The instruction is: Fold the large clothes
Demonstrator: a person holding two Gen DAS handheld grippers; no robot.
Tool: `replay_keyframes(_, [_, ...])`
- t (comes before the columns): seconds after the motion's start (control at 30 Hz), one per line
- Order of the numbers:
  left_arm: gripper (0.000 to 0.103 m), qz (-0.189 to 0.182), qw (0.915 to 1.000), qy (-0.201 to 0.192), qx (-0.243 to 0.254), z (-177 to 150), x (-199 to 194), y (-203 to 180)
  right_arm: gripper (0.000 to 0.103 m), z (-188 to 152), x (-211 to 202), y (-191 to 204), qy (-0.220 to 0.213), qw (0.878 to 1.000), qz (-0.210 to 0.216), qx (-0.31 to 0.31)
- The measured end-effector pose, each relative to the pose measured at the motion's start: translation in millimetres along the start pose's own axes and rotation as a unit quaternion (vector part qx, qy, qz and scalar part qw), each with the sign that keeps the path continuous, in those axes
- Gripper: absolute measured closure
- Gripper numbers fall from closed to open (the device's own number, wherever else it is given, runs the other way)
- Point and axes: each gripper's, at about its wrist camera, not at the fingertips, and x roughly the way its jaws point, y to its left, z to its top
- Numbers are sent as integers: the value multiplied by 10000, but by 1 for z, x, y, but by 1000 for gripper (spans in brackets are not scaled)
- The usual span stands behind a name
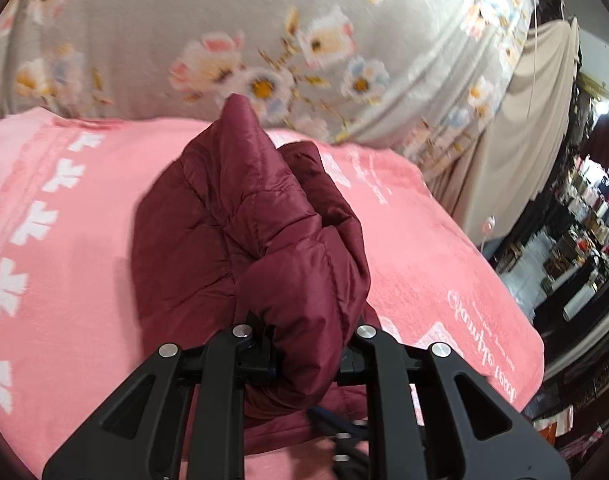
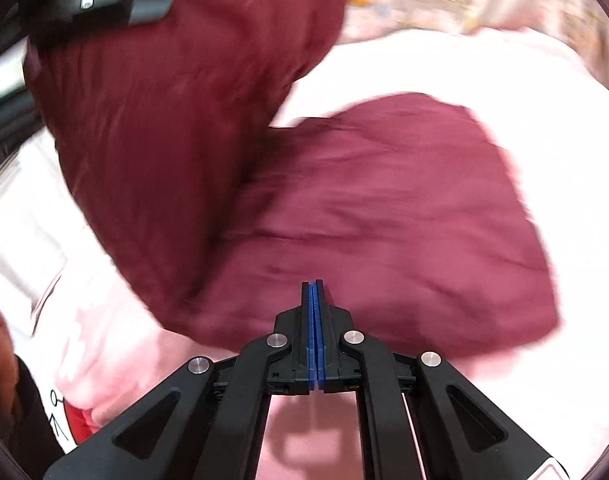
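Observation:
A maroon quilted jacket [image 1: 240, 224] lies on a pink blanket [image 1: 56, 264]. My left gripper [image 1: 304, 354] is shut on a bunched fold of the jacket and lifts it, so the cloth hides its fingertips. In the right wrist view the jacket [image 2: 384, 216] lies partly flat on the blanket [image 2: 544, 128], with one part raised at the upper left under the left gripper [image 2: 100, 4]. My right gripper [image 2: 315, 300] is shut and empty, its blue pads pressed together, just above the jacket's near edge.
A grey floral bedsheet [image 1: 232, 40] lies beyond the pink blanket. A beige cloth [image 1: 536, 112] hangs at the right, with cluttered dark shelves [image 1: 584, 232] past the bed edge. Part of the person [image 2: 0, 360] shows at the left edge of the right wrist view.

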Motion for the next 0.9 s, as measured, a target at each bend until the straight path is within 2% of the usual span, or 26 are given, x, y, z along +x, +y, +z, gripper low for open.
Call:
replay_keyframes(0.2, [87,41,9969,767,184,-25,67,-34,97,-16,-29,-38,-110,9972,-724,137])
replay_keyframes(0.4, [87,221,9908,1288,348,-52,117,-58,97,-22,-38,-69,20,9941,-934,550])
replay_keyframes(0.53, [86,380,9882,1407,471,-65,135,-63,97,-19,-37,-83,-28,9923,-1043,672])
replay_keyframes(0.8, [85,676,9853,1392,728,-82,151,-76,97,-10,-33,-103,-24,9902,-1143,798])
replay_keyframes(0.87, [80,572,9860,1440,624,-81,145,-76,97,-10,-35,-104,-12,9901,-1160,794])
replay_keyframes(0.9, [71,439,9869,1468,505,-77,140,-74,97,-13,-38,-102,-19,9900,-1172,790])
